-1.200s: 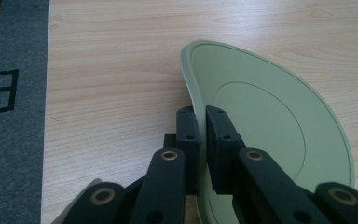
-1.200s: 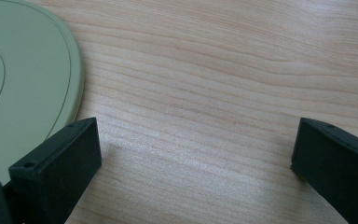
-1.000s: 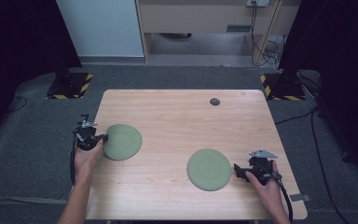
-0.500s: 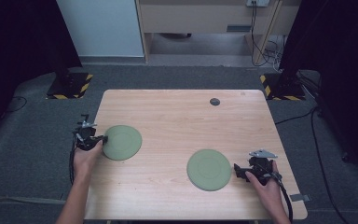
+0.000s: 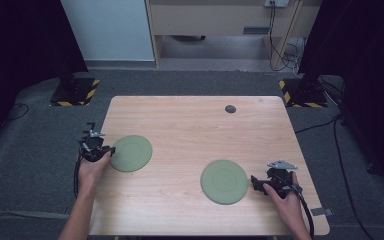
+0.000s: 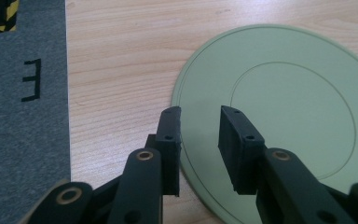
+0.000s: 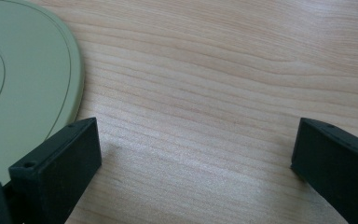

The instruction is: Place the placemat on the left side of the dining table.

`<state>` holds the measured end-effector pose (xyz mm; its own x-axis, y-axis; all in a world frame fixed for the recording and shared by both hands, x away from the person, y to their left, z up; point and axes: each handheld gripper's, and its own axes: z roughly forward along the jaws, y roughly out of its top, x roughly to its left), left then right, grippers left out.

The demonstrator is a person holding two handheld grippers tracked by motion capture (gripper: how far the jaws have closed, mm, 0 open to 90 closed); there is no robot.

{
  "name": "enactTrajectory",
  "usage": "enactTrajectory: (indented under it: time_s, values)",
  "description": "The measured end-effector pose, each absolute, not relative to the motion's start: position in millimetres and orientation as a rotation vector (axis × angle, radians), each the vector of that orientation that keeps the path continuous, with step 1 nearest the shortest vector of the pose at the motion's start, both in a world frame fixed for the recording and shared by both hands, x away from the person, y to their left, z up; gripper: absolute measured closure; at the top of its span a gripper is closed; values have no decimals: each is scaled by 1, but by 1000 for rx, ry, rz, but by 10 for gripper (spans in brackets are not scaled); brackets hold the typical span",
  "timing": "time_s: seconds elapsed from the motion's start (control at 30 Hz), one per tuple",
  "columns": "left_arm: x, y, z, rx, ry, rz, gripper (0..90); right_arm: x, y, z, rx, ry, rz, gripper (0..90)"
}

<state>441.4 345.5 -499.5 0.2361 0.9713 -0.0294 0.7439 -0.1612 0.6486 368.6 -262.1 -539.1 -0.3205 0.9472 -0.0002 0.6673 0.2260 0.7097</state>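
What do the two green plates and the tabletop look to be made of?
Left plate: probably moulded plastic or melamine; matte sage green, thin raised rim, fine ring around the well, no gloss. Right plate: same look, likely the same material. Table: light wood or wood-look laminate; straight grain lines, soft satin sheen. Which of the two, the pictures leave open.

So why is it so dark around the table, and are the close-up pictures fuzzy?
High view: the table is evenly lit, both plates cast hardly any shadow, and the far corners fall into black. Left gripper view: the left plate looks sharp, while the nearest parts of the jaws are soft. Right gripper view: a pale sheen on the wood, jaw edges slightly blurred.
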Motion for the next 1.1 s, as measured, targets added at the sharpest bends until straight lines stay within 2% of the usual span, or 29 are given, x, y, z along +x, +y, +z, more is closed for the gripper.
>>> enactTrajectory:
  time_s: [0.43, 0.57, 0.87, 1.1]
  values:
    - [443, 341, -492, 1973, 1539, 570, 614, 369, -262, -539, 1487, 2069, 861, 17]
    - [444, 337, -491, 1960, 1539, 574, 510, 369, -262, -539, 1487, 2069, 861, 17]
    - [447, 315, -487, 1917, 1535, 492, 113, 369, -262, -539, 1487, 2069, 861, 17]
    - [446, 284, -485, 1904, 1529, 442, 44, 369, -262, -539, 1486, 2069, 861, 17]
